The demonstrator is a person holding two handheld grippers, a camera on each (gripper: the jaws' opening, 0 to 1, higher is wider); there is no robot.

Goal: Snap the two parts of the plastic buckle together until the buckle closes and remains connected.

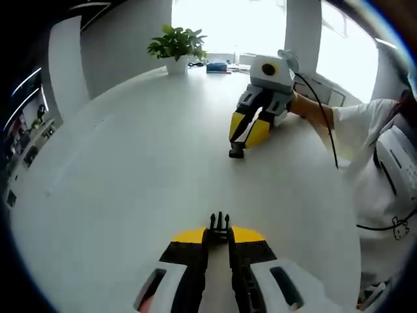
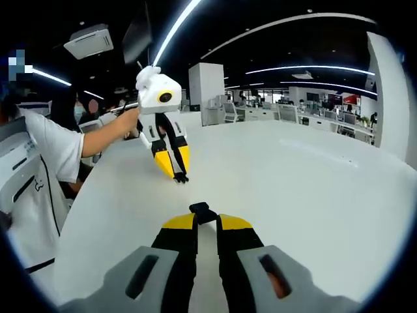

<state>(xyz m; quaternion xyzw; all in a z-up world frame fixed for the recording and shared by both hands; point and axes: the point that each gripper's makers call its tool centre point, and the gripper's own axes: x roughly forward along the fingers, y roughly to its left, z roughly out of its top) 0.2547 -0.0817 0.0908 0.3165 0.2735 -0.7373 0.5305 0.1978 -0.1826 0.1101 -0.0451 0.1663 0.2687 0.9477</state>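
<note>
White tabletop (image 1: 130,176), two buckle halves apart, one per gripper. Left gripper (image 1: 219,236): jaws narrow, pinching the black pronged buckle part (image 1: 219,227) at the yellow tips, prongs sticking out past them. In the right gripper view the left gripper (image 2: 179,175) comes in from the left, held by a person's hand (image 2: 130,120), small black piece at its tips just above the table. Right gripper (image 2: 206,218): jaws narrow, clamped on the black socket buckle part (image 2: 202,212), which pokes out forward between the fingertips. In the left gripper view the right gripper (image 1: 238,147) sits well apart across the table, tips down, socket part touching or nearly touching the surface. Potted plant (image 1: 176,47) at the far table edge.
</note>
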